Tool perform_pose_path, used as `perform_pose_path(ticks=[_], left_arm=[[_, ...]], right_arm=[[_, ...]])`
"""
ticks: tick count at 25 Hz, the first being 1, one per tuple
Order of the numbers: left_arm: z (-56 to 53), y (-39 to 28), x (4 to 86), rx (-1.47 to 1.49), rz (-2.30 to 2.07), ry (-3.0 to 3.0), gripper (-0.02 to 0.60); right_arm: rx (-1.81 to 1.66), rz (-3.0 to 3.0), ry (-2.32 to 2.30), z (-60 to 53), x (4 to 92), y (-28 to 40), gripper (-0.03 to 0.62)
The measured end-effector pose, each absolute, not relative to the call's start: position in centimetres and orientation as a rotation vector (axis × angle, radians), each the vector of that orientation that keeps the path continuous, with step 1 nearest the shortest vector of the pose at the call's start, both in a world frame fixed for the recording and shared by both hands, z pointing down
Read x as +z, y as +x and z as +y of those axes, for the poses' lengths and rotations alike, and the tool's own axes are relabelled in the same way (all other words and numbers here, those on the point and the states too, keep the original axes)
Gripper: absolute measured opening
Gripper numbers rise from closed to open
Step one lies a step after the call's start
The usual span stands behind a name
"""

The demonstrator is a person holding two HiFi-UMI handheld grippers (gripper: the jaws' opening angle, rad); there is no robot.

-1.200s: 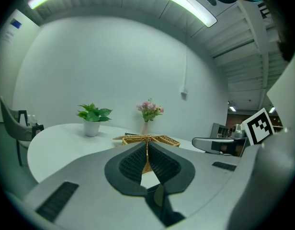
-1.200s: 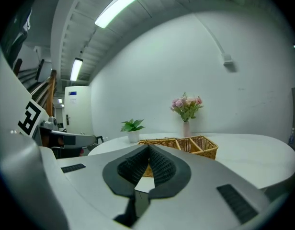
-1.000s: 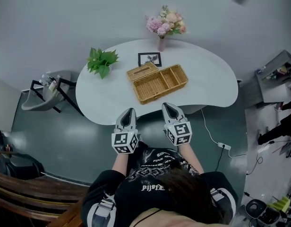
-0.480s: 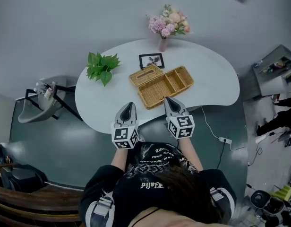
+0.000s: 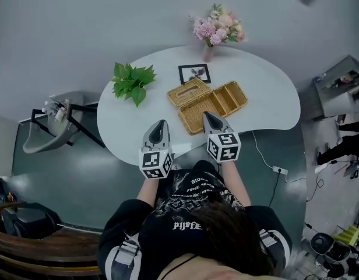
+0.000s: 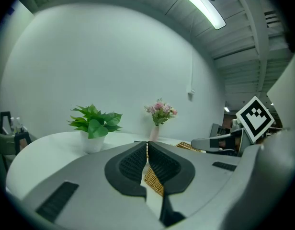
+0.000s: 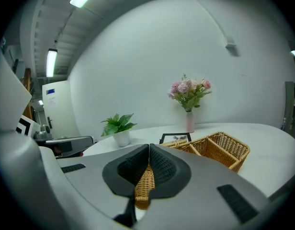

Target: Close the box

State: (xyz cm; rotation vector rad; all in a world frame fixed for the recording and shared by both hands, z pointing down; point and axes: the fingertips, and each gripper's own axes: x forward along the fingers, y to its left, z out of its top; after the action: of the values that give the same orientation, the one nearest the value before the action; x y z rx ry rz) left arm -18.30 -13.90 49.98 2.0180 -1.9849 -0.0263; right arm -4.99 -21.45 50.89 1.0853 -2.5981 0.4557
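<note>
Left gripper (image 5: 159, 124): jaws together, empty, above table (image 5: 124, 127) edge. Right gripper (image 5: 207, 117): jaws together, empty. Wicker box (image 5: 223, 101) open, just ahead of right gripper, ahead-right of left; lid (image 5: 188, 91) laid back

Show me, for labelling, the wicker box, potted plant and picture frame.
wicker box (image 5: 222, 102), head view, a small compartment
potted plant (image 5: 133, 81), head view, its leaves
picture frame (image 5: 194, 73), head view, its middle

Likely an office lounge: white table (image 5: 267, 98), flower vase (image 5: 209, 52), strip light (image 6: 198, 3).
</note>
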Motion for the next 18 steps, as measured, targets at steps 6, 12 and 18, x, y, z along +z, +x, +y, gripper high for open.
perform_pose_path(ticks=[6, 12, 18], left_arm=[[-14.5, -19.6, 50.2, -0.038, -2.019, 1.970, 0.029], [-16.3, -21.1, 50.4, -0.041, -2.076, 1.891, 0.029], [-18.5, -21.4, 49.8, -0.044, -2.119, 1.846, 0.029]], right_arm=[[0.457, -2.594, 1.042, -23.9, 50.2, -6.6, 0.061], [0.475, -2.567, 0.974, -27.0, 50.3, -8.0, 0.087], [0.506, -2.493, 0.844, -29.3, 51.1, -9.3, 0.091]])
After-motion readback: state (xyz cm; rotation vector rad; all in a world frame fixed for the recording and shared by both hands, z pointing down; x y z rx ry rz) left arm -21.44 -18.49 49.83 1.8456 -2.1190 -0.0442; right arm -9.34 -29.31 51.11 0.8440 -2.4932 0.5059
